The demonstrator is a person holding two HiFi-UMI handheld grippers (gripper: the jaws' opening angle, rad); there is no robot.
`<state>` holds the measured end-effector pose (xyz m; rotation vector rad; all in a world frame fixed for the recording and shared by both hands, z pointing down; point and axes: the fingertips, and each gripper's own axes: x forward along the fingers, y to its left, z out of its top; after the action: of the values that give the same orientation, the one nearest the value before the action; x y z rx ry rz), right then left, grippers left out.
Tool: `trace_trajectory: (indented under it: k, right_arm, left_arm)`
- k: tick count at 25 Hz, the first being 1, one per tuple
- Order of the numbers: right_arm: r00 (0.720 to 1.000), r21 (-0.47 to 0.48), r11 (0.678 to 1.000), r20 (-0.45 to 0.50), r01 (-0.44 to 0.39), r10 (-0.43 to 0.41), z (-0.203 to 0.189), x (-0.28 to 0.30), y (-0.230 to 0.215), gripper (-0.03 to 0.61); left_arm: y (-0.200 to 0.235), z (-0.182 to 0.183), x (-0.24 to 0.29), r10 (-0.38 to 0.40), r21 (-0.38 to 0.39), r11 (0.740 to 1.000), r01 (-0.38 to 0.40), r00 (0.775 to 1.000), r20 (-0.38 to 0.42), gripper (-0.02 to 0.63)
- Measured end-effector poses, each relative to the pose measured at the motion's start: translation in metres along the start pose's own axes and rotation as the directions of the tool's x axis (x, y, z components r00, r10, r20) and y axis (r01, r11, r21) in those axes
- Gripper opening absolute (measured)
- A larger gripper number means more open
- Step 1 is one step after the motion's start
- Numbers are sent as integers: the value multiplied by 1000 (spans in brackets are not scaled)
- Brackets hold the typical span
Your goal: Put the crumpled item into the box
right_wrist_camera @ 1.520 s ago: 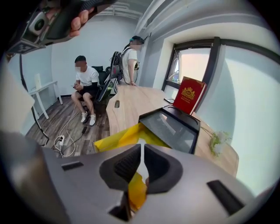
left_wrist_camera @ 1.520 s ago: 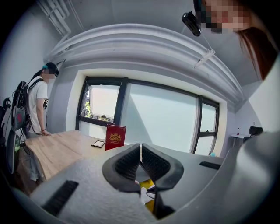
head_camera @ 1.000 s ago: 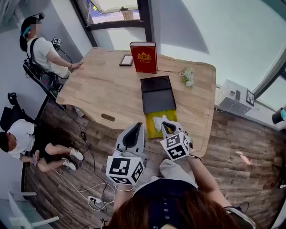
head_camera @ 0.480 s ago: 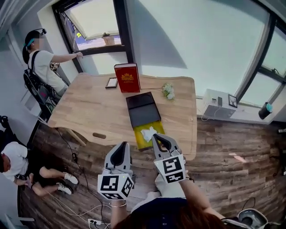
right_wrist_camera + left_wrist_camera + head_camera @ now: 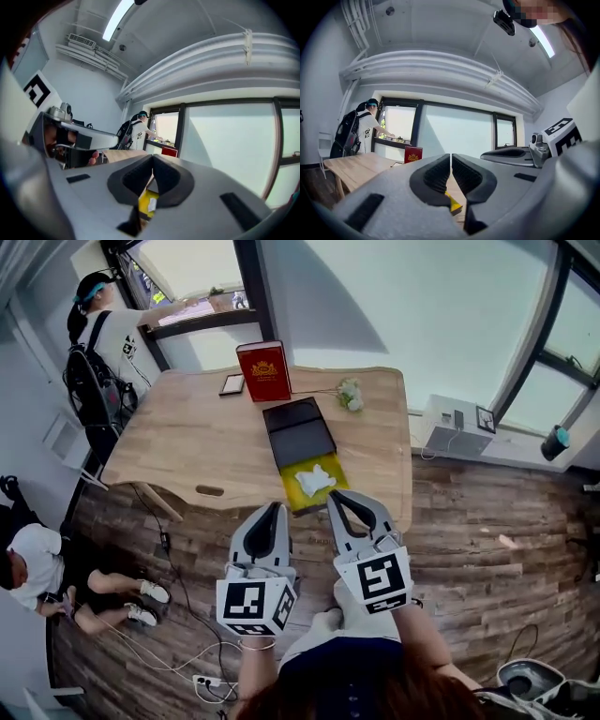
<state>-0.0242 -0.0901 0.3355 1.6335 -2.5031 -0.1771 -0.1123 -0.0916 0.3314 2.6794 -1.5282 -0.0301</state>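
Observation:
The crumpled white item [image 5: 314, 480] lies inside the open box with a yellow lining [image 5: 298, 501] near the table's front edge. The box's black lid part [image 5: 297, 431] lies just behind it. My left gripper [image 5: 275, 510] and right gripper [image 5: 336, 497] are both held off the table's front edge, short of the box, with their jaws pressed together on nothing. Below the shut jaws in the left gripper view [image 5: 451, 157] a corner of the yellow box [image 5: 454, 204] shows. The right gripper view [image 5: 152, 160] shows the yellow box [image 5: 144, 210] below its jaws too.
A red upright book-like box [image 5: 263, 371], a phone [image 5: 232, 383] and small white flowers [image 5: 351, 395] sit at the far side of the wooden table [image 5: 187, 442]. One person [image 5: 103, 334] stands by the window, another [image 5: 28, 554] sits on the floor. Cables [image 5: 178, 652] trail over the floor.
Both grippers have drawn back from the box toward my body. The right gripper was at the box beside the crumpled item a second ago; the item now lies alone in the box.

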Motion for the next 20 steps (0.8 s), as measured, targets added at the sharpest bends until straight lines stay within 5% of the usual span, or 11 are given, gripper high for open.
trace_trajectory:
  k: [10,20]
  right_arm:
    - [998,7,1000,67,3,-3,17,-38,0,26]
    - [996,4,999,74,-43,42,15,-69,-14,26]
  left_arm:
    - [-48,-4,-3,-62,1,998,62,998,-1,35]
    - [-82,5,-14,-19,8,1000,19,1000,14,34]
